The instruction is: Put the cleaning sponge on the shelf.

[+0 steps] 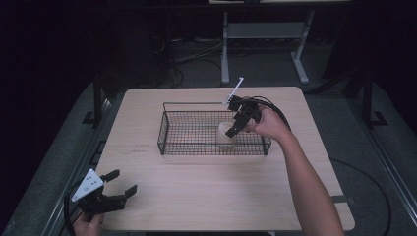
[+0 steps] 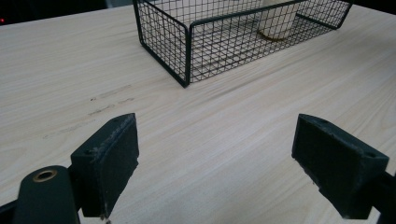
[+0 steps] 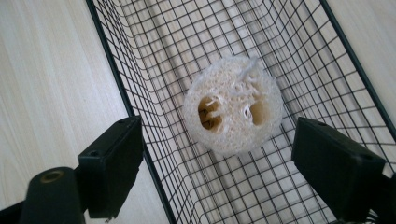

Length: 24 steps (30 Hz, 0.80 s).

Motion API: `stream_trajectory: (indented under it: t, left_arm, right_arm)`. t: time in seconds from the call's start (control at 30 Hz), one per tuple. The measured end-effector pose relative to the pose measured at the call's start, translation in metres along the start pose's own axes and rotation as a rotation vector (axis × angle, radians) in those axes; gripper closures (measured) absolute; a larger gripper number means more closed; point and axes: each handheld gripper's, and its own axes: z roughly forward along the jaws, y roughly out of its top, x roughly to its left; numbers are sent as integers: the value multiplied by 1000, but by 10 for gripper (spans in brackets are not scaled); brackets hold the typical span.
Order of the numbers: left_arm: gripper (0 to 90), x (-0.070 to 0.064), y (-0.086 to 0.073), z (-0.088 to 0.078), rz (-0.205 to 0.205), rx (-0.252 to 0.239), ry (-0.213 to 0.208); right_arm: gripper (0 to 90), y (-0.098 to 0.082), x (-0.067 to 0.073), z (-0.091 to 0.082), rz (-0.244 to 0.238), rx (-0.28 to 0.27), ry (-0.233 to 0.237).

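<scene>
A black wire basket (image 1: 169, 129) stands on the wooden table, and a pale loofah piece (image 1: 225, 134) stands on end inside its right part. In the right gripper view the loofah (image 3: 232, 106) shows its holed top on the basket's mesh floor (image 3: 261, 186). My right gripper (image 1: 235, 129) hovers open just above the loofah, its jaws wide on either side and not touching it. My left gripper (image 1: 120, 185) is open and empty low over the table's front left corner. The left gripper view has the basket (image 2: 187, 51) and the loofah (image 2: 278, 21) farther off.
The wooden table (image 1: 196, 191) has bare room in front of the basket and to its left. A white stick-like part (image 1: 235, 90) juts up behind the right gripper. Table legs and cables stand on the dark floor beyond the far edge.
</scene>
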Motion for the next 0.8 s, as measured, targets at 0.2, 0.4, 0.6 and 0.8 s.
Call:
stream_trajectory:
  t: [0.2,0.4,0.6,0.8]
  left_arm:
    - [139,-1,0,0,0,0,1]
    - [139,-1,0,1,-2,-2,0]
    - [139,-1,0,1,2,-2,-1]
    - [139,-1,0,1,2,-1,-3]
  right_arm:
    - [163,-8,-1,-2,13,-7,2]
    - [163,-11,2,-8,6,-8,-9]
    - [163,-12,6,-13,-2,-15,-8]
    - [163,-13,9,-18,-7,-28,-12]
